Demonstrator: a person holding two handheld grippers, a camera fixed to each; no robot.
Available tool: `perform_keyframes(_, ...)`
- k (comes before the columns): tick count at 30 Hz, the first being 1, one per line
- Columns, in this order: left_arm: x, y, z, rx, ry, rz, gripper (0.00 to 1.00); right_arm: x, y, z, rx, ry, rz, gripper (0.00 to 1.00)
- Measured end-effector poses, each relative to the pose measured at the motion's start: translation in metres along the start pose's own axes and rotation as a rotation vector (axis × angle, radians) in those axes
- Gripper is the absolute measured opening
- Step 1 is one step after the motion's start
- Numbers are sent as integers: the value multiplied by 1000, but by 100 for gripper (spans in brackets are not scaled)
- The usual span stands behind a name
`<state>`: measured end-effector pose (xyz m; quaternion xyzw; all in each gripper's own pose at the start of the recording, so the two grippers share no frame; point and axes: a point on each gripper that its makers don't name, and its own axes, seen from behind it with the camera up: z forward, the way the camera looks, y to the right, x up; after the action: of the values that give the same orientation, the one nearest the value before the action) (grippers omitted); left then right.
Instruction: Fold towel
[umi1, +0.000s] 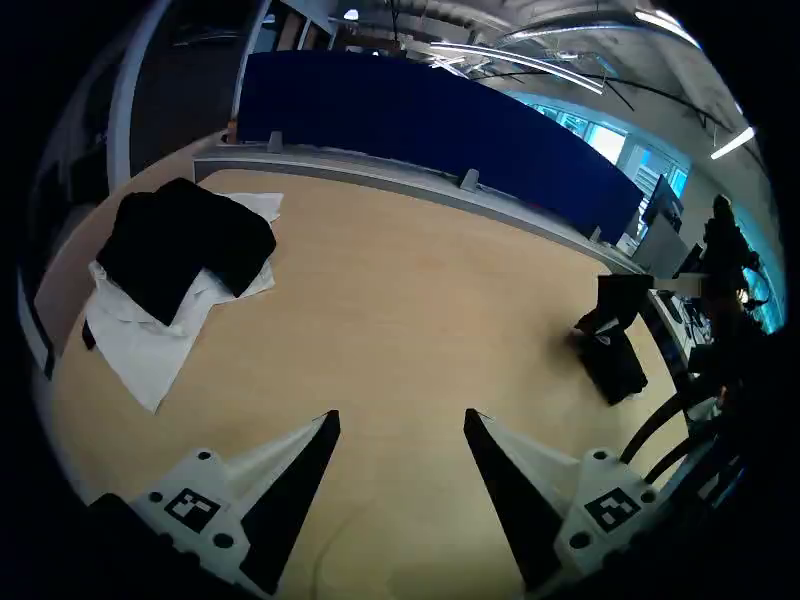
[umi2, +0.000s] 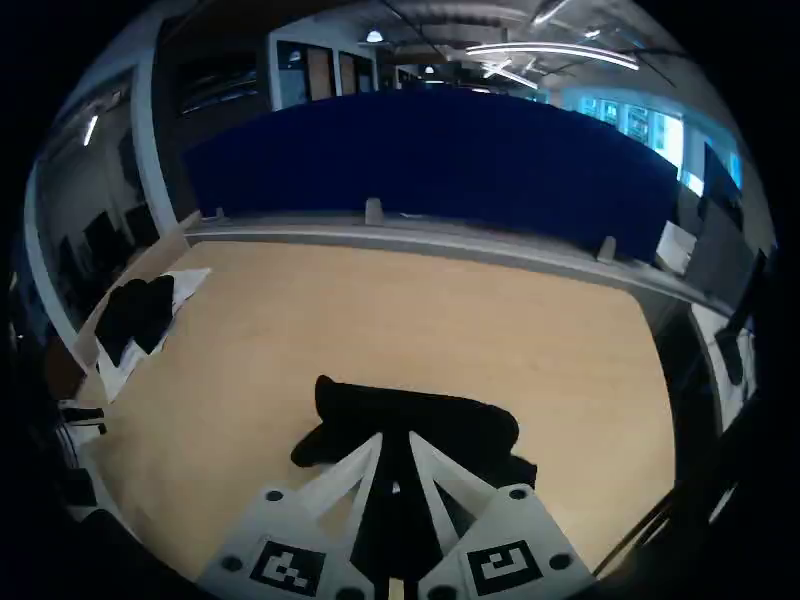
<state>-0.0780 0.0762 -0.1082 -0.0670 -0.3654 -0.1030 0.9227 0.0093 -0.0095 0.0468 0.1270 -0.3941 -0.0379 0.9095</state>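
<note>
One desk (umi1: 400, 290). Two hand-held grippers: the left hand-held gripper (umi1: 400, 420) and the right hand-held gripper (umi2: 395, 445), each at bottom centre of its own view. One black towel (umi1: 612, 368) at right. One black heap (umi1: 185, 240) on one white towel (umi1: 140, 340), upper left. One blue partition (umi1: 430, 120).

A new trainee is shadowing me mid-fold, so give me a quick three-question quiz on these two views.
1. True or false: the left hand-held gripper is clamped on a towel.
2. What do the fingers of the right hand-held gripper hold? A) white towel B) black towel C) nothing
3. Fill in: on the wooden table, the far pile has black cloth lying on ____ cloth.
Key: 1 false, it is open; 2 B; 3 white.
</note>
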Motion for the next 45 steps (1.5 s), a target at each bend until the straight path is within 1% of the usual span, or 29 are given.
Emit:
perform_keyframes(3, 0, 3, 1, -4, -5, 9, 92, -31, 18, -12, -38, -28, 54, 3)
perform_keyframes(6, -2, 6, 1, -8, -12, 17, 92, -59, 36, -21, -78, -46, 126, 3)
perform_keyframes(9, -4, 11, 1, -15, -18, 25, 92, -84, 52, -28, -118, -67, 194, 3)
perform_keyframes(11, -6, 14, 1, -19, -22, 31, 92, -104, 62, -30, -150, -95, 222, 3)
perform_keyframes(15, -9, 20, 0, -26, -27, 41, 92, -146, 76, -31, -202, -176, 256, 3)
perform_keyframes(18, -10, 24, 0, -29, -30, 44, 92, -171, 79, -28, -222, -222, 266, 3)
perform_keyframes(21, -11, 27, -1, -32, -31, 47, 92, -189, 83, -22, -245, -252, 287, 4)
perform_keyframes(24, -11, 30, -2, -33, -31, 51, 92, -196, 88, -16, -262, -258, 316, 4)
perform_keyframes(27, -11, 31, -3, -33, -31, 55, 92, -194, 92, -15, -275, -245, 330, 5)
perform_keyframes(30, -11, 31, -4, -30, -31, 57, 92, -194, 94, -15, -278, -245, 320, 7)
perform_keyframes(34, -12, 30, -2, -27, -34, 56, 92, -193, 95, -18, -286, -237, 299, 17)
perform_keyframes(38, -11, 31, -1, -28, -35, 56, 92, -193, 95, -25, -300, -214, 292, 42)
perform_keyframes(39, -11, 31, -1, -28, -35, 56, 92, -193, 95, -27, -304, -209, 292, 44)
perform_keyframes(45, -10, 33, 0, -33, -34, 59, 92, -195, 96, -37, -312, -183, 312, 44)
